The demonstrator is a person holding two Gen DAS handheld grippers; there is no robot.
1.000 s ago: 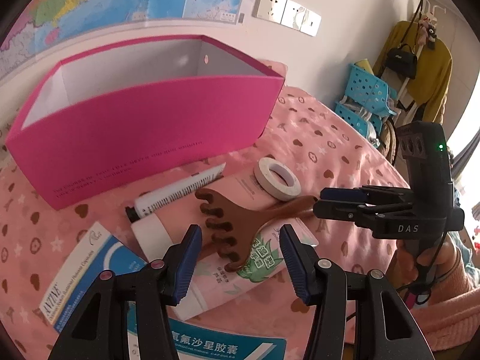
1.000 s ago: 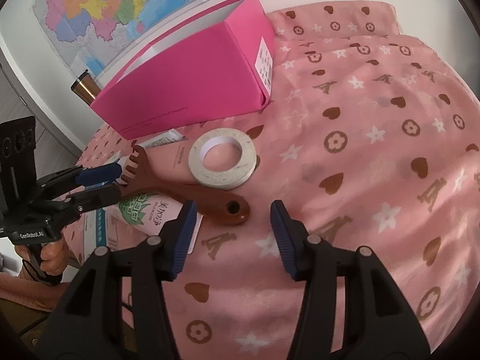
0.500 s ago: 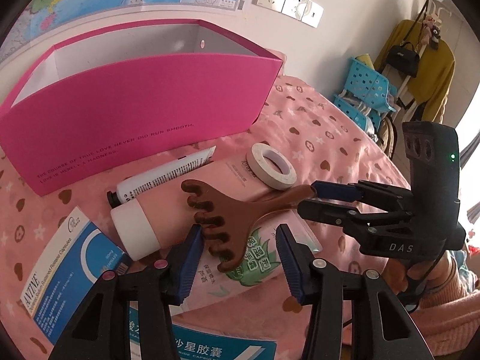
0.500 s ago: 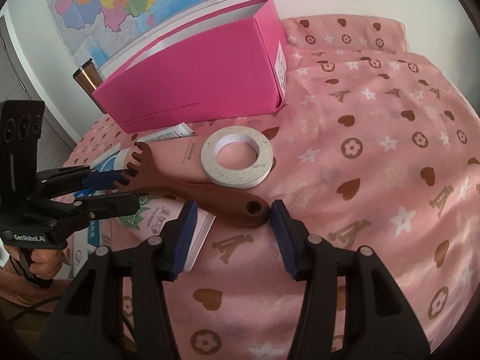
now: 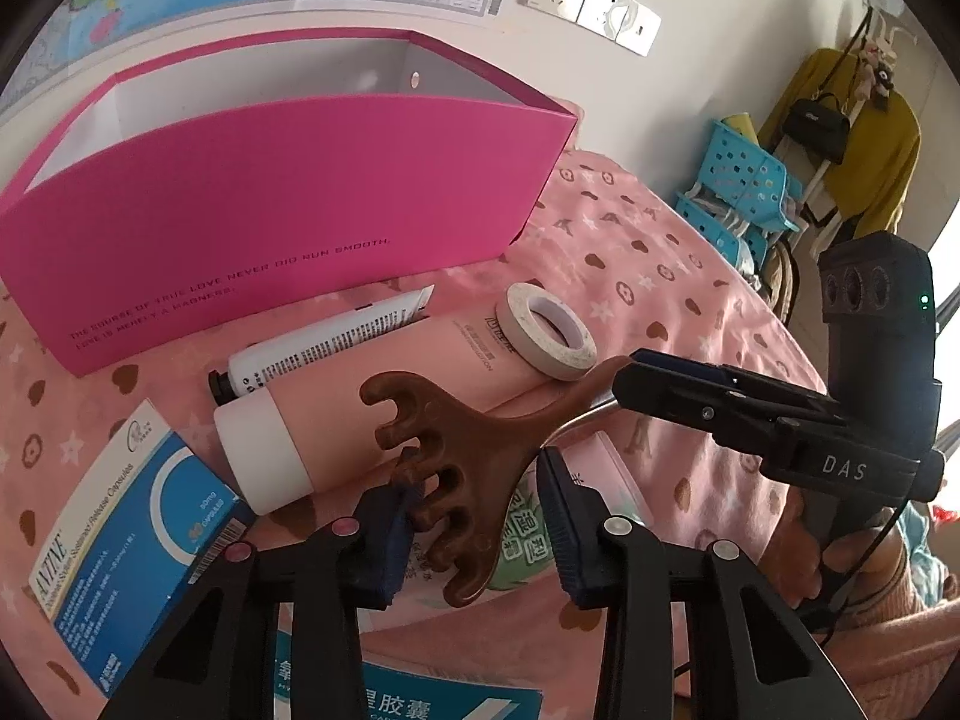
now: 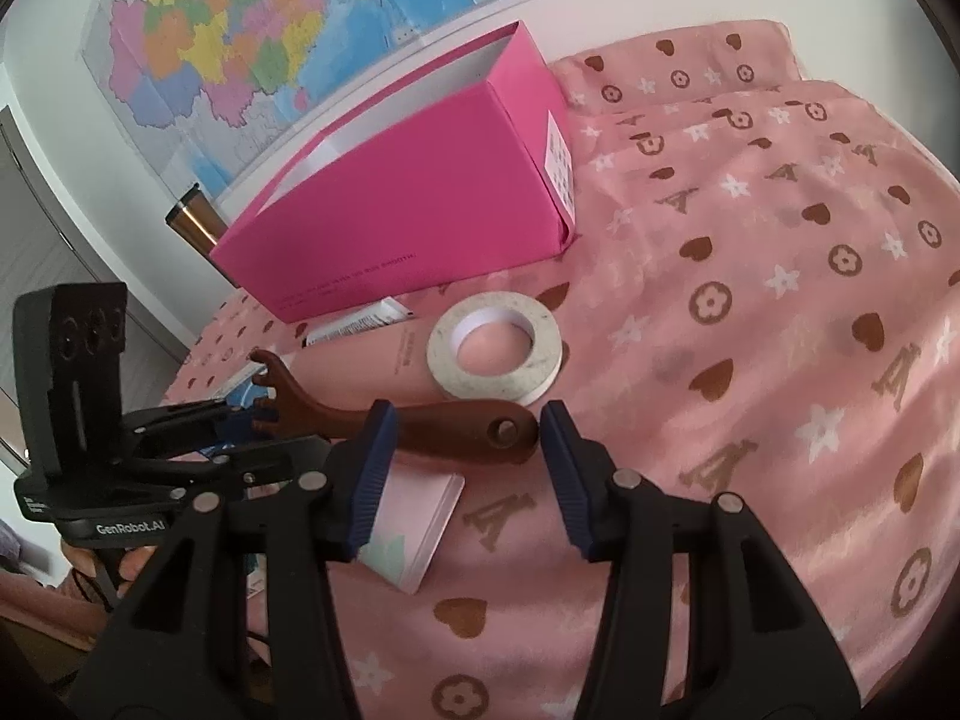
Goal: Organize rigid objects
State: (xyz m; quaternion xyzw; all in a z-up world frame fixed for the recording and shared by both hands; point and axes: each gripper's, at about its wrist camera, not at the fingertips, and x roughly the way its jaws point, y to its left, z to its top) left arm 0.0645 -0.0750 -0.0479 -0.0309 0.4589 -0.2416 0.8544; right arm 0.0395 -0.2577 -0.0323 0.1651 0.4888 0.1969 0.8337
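Observation:
A brown wooden massage comb point(image 5: 474, 438) lies across a pink lotion tube point(image 5: 384, 414) on the pink cloth. My left gripper point(image 5: 474, 498) straddles its pronged head. The jaws are closing; the left pad touches the prongs and the right pad stands just off the head's edge. In the right wrist view the comb's handle point(image 6: 468, 426) with its hole lies between the fingers of my right gripper point(image 6: 468, 426), which is open and not pressing on it. Each gripper shows in the other's view: the right gripper point(image 5: 636, 375) at the handle, the left gripper point(image 6: 258, 420) at the prongs.
An open pink box point(image 5: 288, 192) stands behind, against the wall. A white tape roll point(image 5: 549, 330), a white tube point(image 5: 324, 348) and a blue-white medicine box point(image 5: 132, 516) lie nearby. A metal cup point(image 6: 192, 222) stands left of the box. Blue baskets point(image 5: 744, 180) stand beyond the cloth.
The left jaws have narrowed around the comb's head and the gripper has come closer to it. The right gripper has settled over the handle's end. The comb lies where it was.

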